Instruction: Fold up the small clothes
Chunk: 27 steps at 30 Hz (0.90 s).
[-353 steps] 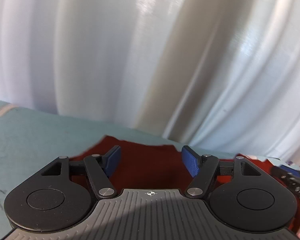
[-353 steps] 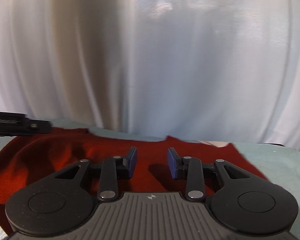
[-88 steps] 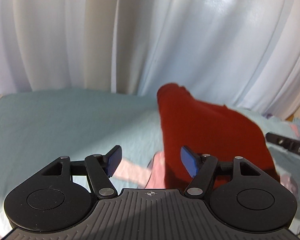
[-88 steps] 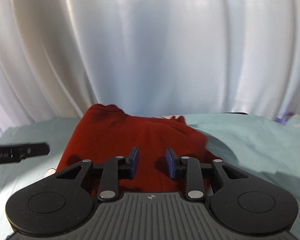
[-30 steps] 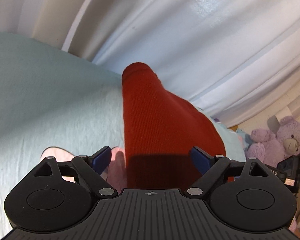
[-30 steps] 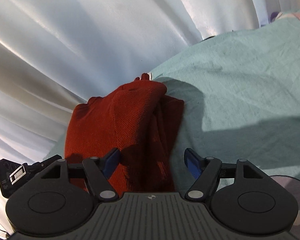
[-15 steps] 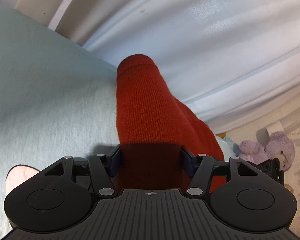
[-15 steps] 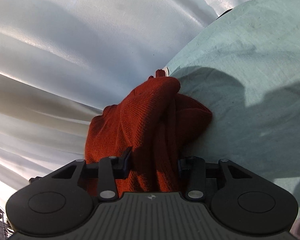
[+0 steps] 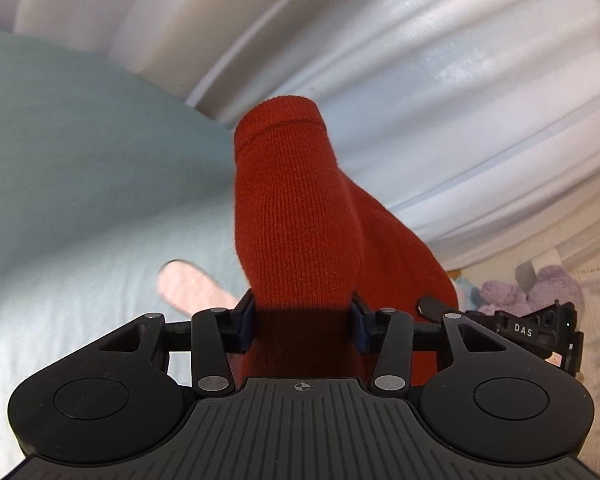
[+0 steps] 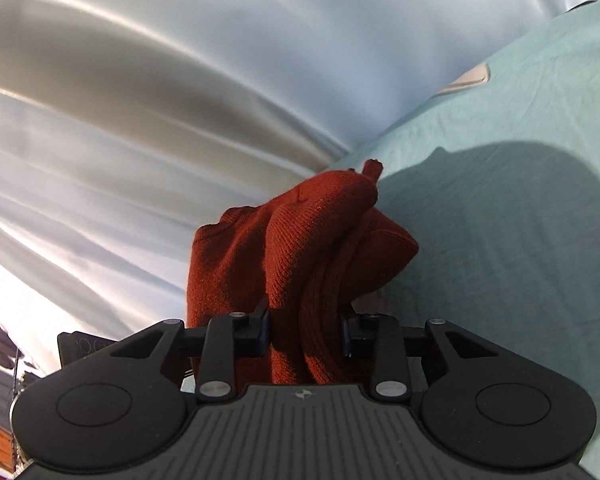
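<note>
Closing on the red knit garment (image 9: 296, 220), the left tool (image 9: 302, 320) is pinching its folded sleeve end, raised above the pale green bed sheet (image 9: 80, 152). The right tool (image 10: 305, 330) is also narrowing, squeezing bunched folds of it. "DAS" is showing on the right tool's body.

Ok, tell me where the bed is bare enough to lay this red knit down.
Left wrist view: the pale green sheet is bare left of the red knit, up to the white curtain; only a pink patch interrupts it. Right wrist view: the sheet is bare right of the knit. It is crowded by the purple plush toy. Both grippers are closing on the knit.
</note>
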Each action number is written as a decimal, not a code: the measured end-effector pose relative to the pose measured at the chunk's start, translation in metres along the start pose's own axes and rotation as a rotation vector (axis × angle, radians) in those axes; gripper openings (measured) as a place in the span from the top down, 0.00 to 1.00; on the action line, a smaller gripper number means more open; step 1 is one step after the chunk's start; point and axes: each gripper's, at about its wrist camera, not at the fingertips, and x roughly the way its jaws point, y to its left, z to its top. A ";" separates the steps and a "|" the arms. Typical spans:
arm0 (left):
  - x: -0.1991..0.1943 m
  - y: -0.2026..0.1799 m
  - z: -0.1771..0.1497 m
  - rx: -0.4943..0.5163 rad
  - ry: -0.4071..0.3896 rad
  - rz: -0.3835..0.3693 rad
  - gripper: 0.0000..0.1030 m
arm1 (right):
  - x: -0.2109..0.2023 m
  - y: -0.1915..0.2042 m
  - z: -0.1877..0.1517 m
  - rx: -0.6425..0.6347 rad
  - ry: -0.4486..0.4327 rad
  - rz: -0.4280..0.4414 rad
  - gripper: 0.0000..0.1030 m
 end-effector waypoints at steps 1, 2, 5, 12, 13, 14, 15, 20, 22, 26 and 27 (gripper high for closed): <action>-0.011 0.007 -0.006 -0.009 -0.009 0.036 0.51 | 0.007 0.002 -0.008 -0.004 0.023 0.005 0.72; -0.018 0.013 -0.011 -0.016 -0.014 0.070 0.50 | 0.012 0.002 -0.013 -0.007 0.034 -0.002 0.71; -0.029 0.034 -0.026 -0.039 -0.009 0.208 0.49 | 0.010 0.013 -0.021 -0.092 0.002 -0.167 0.63; -0.064 0.033 -0.009 -0.040 -0.212 0.292 0.31 | 0.015 0.085 -0.013 -0.433 -0.173 -0.397 0.69; -0.057 0.027 -0.006 -0.027 -0.237 0.320 0.30 | 0.037 0.093 -0.010 -0.484 -0.131 -0.410 0.73; -0.048 0.022 -0.002 -0.016 -0.251 0.337 0.29 | 0.061 0.098 -0.010 -0.539 -0.089 -0.432 0.80; -0.035 0.017 0.000 -0.001 -0.261 0.354 0.29 | 0.078 0.101 -0.012 -0.575 -0.062 -0.447 0.83; 0.036 0.008 0.001 0.131 -0.203 0.488 0.28 | 0.127 0.091 -0.022 -0.732 -0.038 -0.621 0.93; 0.054 0.017 0.003 0.120 -0.185 0.530 0.23 | 0.130 0.083 -0.017 -0.732 -0.095 -0.627 0.93; 0.062 0.018 0.007 0.125 -0.193 0.569 0.20 | 0.125 0.079 -0.016 -0.703 -0.121 -0.624 0.92; 0.063 0.017 0.006 0.135 -0.196 0.574 0.20 | 0.124 0.079 -0.018 -0.715 -0.126 -0.628 0.92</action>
